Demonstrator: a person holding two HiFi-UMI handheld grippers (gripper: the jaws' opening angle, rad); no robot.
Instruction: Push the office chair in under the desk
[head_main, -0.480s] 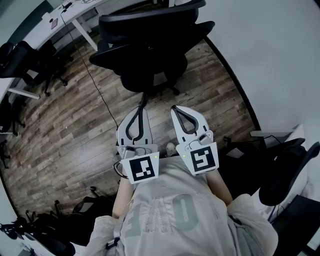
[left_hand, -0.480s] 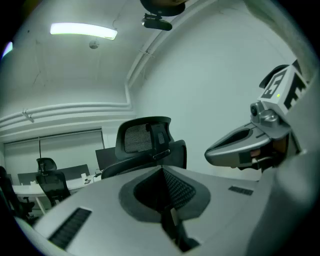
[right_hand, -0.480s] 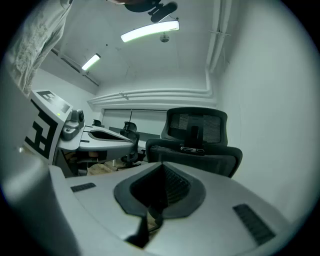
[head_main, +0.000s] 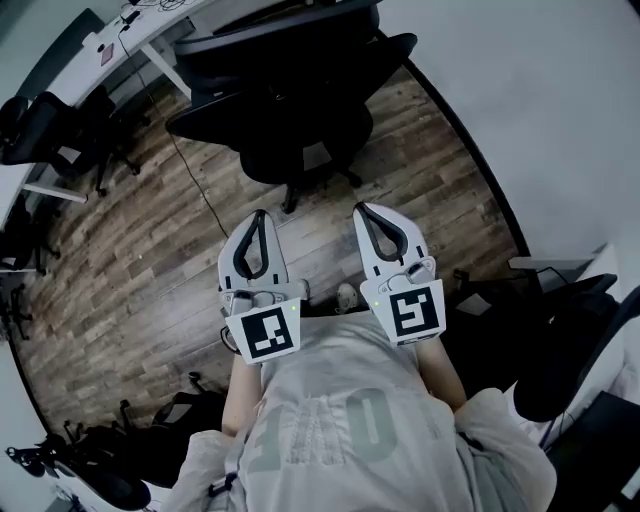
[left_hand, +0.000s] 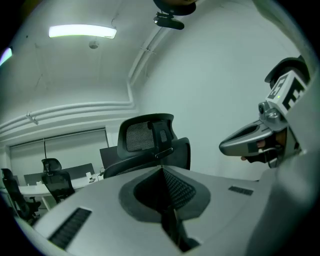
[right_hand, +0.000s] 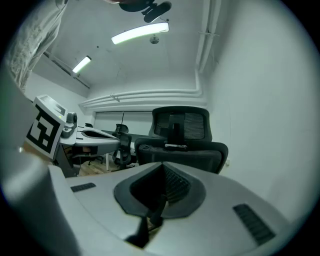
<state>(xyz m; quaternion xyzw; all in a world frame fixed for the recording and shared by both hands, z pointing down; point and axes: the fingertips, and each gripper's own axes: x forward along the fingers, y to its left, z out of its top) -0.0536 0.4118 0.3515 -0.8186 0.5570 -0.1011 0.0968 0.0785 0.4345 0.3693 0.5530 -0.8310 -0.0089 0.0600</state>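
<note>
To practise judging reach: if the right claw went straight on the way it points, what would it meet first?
Most likely the backrest of the black office chair, straight ahead of the shut right claw. Nothing shows between them, though depth is unclear.

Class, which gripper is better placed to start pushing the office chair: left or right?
Probably right: the right gripper, shut, faces the office chair squarely; the left gripper, also shut, sees it angled. Neither touches it.
</note>
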